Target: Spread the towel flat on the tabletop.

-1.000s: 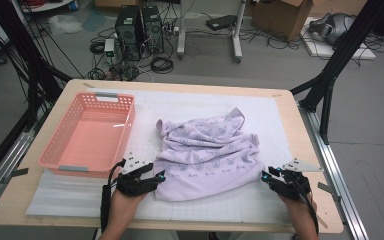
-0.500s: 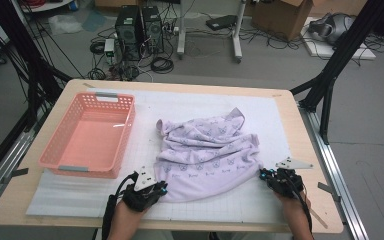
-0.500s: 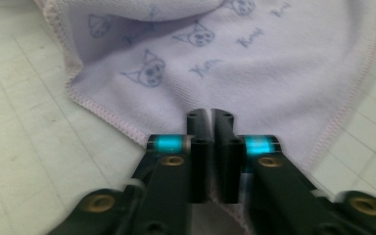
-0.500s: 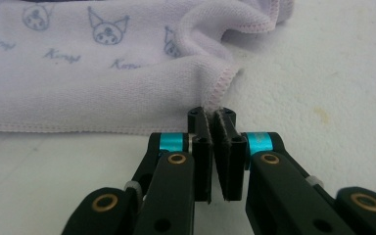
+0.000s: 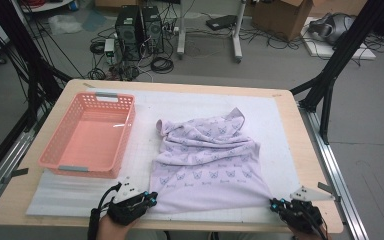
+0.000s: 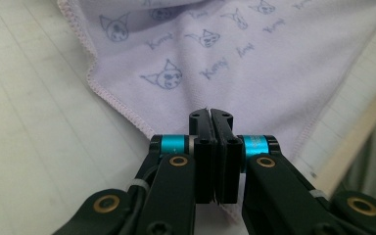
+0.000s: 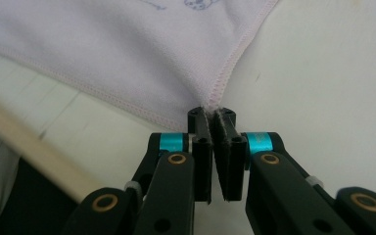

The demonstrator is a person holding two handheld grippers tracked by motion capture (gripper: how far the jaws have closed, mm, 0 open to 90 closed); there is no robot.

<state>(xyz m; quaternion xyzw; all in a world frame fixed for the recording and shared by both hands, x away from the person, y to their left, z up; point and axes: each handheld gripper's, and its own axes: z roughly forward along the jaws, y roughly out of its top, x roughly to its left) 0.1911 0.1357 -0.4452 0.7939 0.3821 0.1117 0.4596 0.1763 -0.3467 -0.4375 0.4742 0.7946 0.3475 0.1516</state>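
Both tongs are lying low at the worktop's (image 5: 310, 165) near edge, left tongs (image 5: 152, 200) and right tongs (image 5: 272, 204) having just closed, each pinching a towel (image 5: 205, 170) corner; its print is reading "Kuromi".

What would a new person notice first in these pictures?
First the lilac towel with small cat faces, stretched across the middle of the white mat. The left gripper and the right gripper each pinch a near corner of it. On the left stands a pink basket.
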